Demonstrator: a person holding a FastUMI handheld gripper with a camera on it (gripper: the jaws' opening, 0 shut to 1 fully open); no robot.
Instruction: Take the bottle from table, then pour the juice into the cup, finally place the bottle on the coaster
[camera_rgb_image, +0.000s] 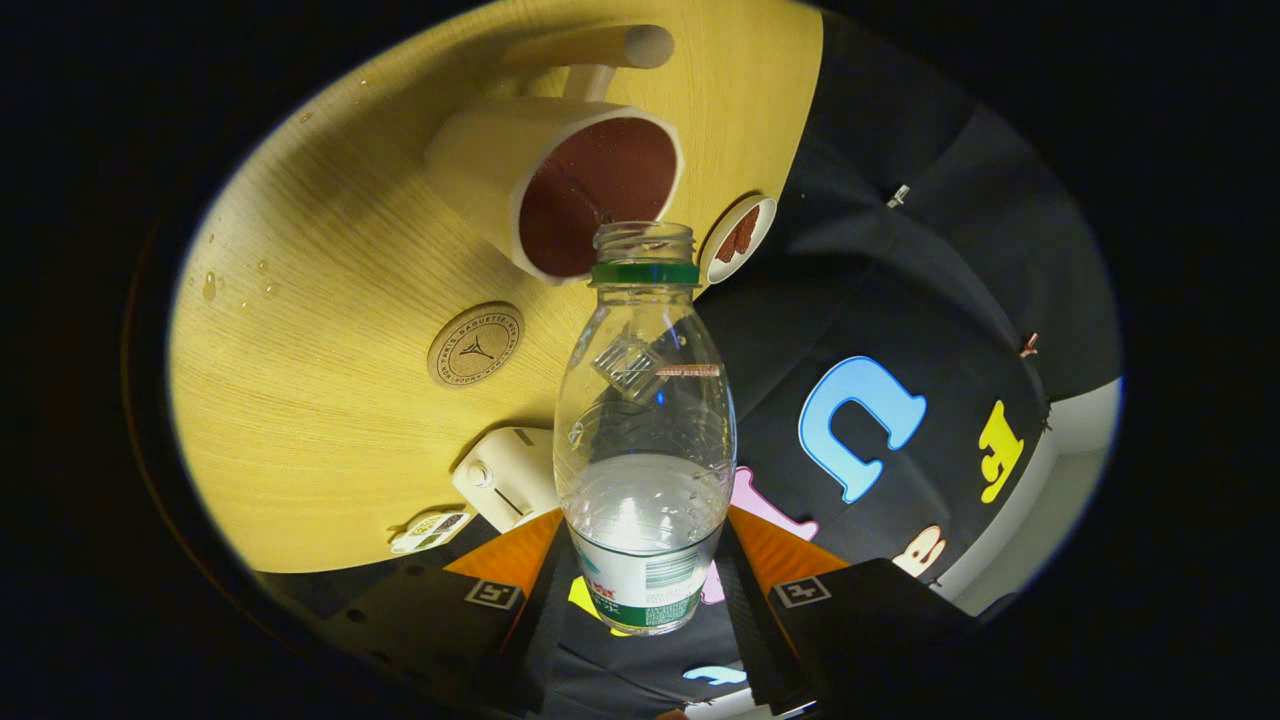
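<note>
One bottle (645, 430) stands between the two fingers of the gripper (645, 590); both fingers press on its lower part, at the label, so the jaws are pinching it. The bottle is clear plastic, without cap, with one green ring under its open mouth; it is tilted against the table, and clear liquid fills about its lower third; the print on its label is too small to read.

Just beyond its mouth is one cream cup (560, 180) with one handle and a dark red inside; the mouth is near the cup's rim.

On the wooden table (300, 400), beside the bottle, lies one round coaster (476, 345) with a ring of letters I cannot read surely; one white box-like object (505, 475) and one small dish (740, 238) are also there; several drops lie on the wood.
</note>
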